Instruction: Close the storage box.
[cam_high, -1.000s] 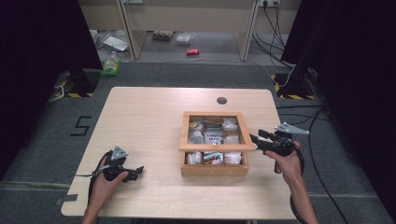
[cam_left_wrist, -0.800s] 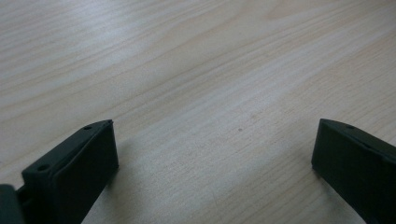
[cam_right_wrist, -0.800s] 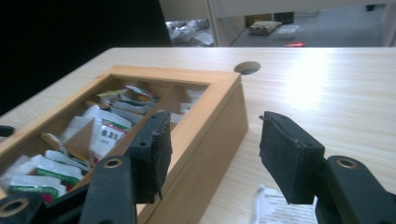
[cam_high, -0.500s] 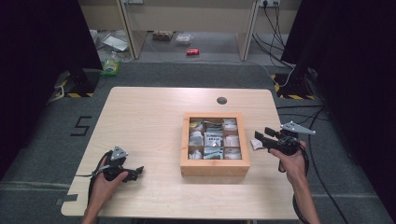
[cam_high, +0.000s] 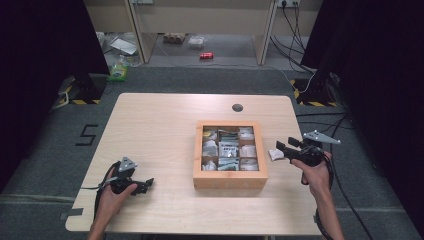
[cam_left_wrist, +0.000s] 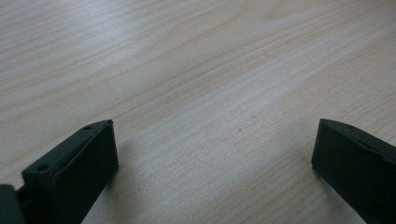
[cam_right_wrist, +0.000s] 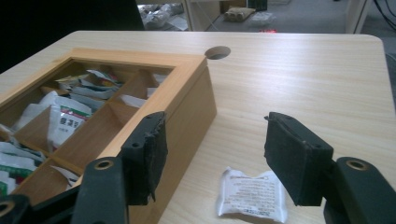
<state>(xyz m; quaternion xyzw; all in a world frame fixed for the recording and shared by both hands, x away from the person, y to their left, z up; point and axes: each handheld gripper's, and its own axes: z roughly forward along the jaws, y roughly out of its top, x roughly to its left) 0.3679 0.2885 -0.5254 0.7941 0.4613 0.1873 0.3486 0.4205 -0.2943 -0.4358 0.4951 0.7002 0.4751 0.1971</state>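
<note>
Lower left, the left gripper (cam_high: 145, 186) rests on the table (cam_high: 160, 130), jaws apart and empty. Centre, the box (cam_high: 230, 179). Right of it, a packet (cam_high: 275, 154) lies under the right gripper (cam_high: 280, 148), whose jaws have just been opening and are clear of the packet. Release looks done; next, probably another packet.

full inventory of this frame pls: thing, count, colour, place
table: 1, light wood, centre of the high view
cable hole: 1, dark, far edge of table
wooden box: 1, tan, compartmented, right of table centre
sachets in box: several, mostly white, count unclear
loose sachet: 1, white with print, flat on table right of box, below the right gripper's jaws
red can: 1, on floor beyond table
green bottle: 1, floor, far left
left gripper: 1, black, open, near left table edge, nothing between jaws
right gripper: 1, black, jaws just been opening, not pressing the sachet
</note>
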